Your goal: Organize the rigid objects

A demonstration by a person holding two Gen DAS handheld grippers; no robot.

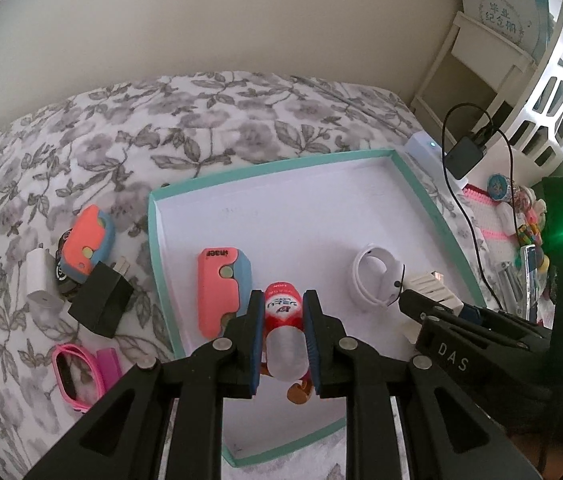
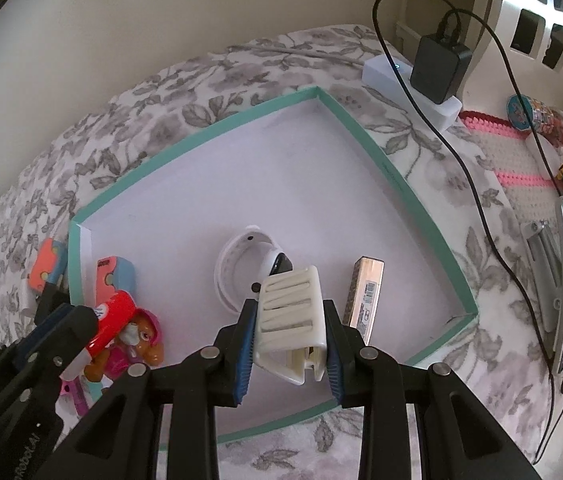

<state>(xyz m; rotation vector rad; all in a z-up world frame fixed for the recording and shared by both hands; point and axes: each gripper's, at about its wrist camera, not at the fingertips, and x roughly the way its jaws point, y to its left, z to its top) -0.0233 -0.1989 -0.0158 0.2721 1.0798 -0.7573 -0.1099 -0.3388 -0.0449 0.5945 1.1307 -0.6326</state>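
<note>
Grippers both low over teal-rimmed tray (image 1: 152, 240), near rim just beneath, far half bare white.

Left gripper (image 1: 284, 312) clenched on red tube (image 1: 284, 308), "LION" legible near its far end, clear cap toward camera; toy pup (image 2: 137, 340) below, coral-blue case (image 1: 221, 292) just left.

Right gripper (image 2: 288, 320) clamped on ribbed white box (image 2: 291, 312); silver bar (image 2: 363, 300) with barcode just right, white band (image 2: 237, 268) beyond.

Outside left rim on floral cloth (image 1: 201, 120): black plug (image 1: 99, 300), white charger (image 1: 39, 280), second case (image 1: 87, 240), pink watch (image 1: 71, 372).

"DAS" printed on right tool's body.
</note>
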